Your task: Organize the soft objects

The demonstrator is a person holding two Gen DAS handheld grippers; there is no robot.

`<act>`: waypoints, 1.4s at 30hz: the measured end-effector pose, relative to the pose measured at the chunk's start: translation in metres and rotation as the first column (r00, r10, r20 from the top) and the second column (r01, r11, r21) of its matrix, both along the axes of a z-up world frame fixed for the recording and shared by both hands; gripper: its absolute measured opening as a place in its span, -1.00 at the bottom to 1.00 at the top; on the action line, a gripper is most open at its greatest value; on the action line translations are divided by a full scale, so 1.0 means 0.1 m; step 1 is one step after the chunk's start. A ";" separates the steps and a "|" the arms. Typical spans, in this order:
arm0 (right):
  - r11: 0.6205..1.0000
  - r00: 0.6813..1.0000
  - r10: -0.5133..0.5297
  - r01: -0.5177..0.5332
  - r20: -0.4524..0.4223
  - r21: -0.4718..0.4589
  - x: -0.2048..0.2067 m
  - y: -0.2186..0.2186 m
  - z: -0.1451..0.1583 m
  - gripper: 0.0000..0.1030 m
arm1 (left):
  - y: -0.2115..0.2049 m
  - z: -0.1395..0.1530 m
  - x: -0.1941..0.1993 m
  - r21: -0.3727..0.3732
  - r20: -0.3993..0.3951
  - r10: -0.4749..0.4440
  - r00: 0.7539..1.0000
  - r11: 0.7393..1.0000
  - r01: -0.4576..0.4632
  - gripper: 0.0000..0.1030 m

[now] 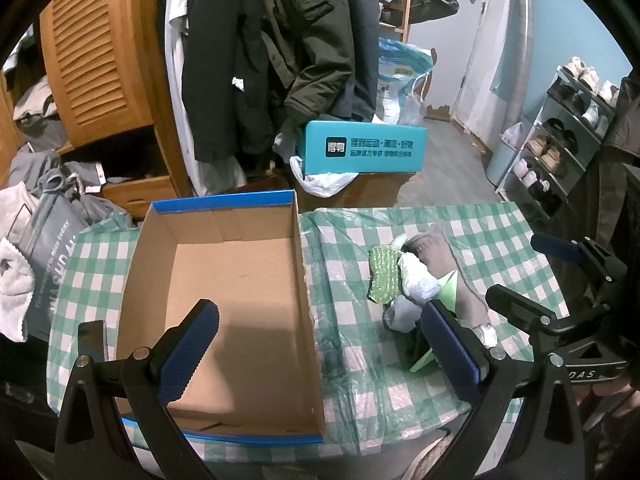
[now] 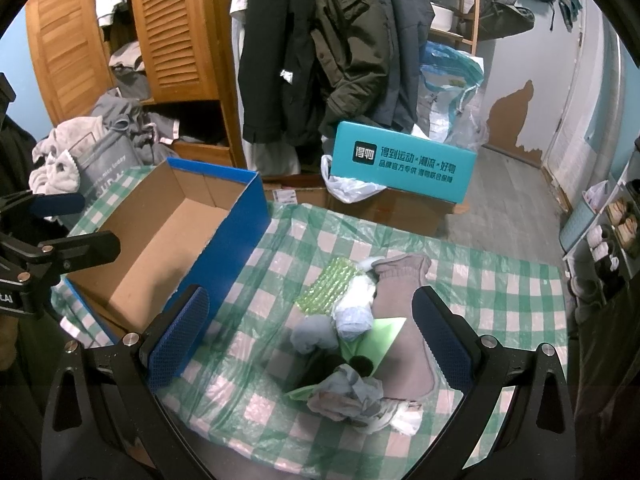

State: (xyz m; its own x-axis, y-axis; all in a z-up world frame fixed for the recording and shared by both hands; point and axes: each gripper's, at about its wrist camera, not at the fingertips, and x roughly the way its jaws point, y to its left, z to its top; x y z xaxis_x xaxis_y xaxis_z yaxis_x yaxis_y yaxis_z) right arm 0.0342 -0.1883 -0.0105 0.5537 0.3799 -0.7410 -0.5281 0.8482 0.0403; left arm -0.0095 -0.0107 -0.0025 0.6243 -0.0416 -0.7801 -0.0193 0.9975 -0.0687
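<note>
An empty cardboard box (image 1: 240,280) with blue outer walls lies on the green checked table (image 1: 500,232); it also shows at the left in the right wrist view as the box (image 2: 168,240). To its right sits a heap of soft things: a green sparkly cloth (image 2: 326,286), a mauve sock (image 2: 404,312), rolled pale socks (image 2: 354,314), a grey sock ball (image 2: 314,334), crumpled grey socks (image 2: 352,398) and green paper (image 2: 380,334). My left gripper (image 1: 320,354) is open, straddling the box's right wall. My right gripper (image 2: 308,342) hangs open above the heap, holding nothing.
A teal box (image 1: 362,148) on brown cartons stands behind the table. Coats (image 1: 280,60) hang beyond it, beside a wooden louvred wardrobe (image 1: 96,52). Grey clothes and a bag (image 1: 48,208) pile up at the left. A shoe rack (image 1: 560,140) lines the right wall.
</note>
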 end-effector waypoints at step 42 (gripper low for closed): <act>1.000 1.000 -0.002 0.002 -0.003 -0.001 0.00 -0.05 -0.01 0.96 | 0.02 0.01 0.04 -0.009 -0.009 0.002 1.000 1.000 -0.002 0.99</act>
State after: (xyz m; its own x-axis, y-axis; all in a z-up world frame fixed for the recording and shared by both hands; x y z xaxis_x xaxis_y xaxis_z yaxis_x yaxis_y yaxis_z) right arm 0.0341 -0.1931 -0.0111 0.5524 0.3778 -0.7431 -0.5263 0.8493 0.0405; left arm -0.0055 -0.0089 -0.0017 0.6170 -0.0468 -0.7856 -0.0224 0.9968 -0.0770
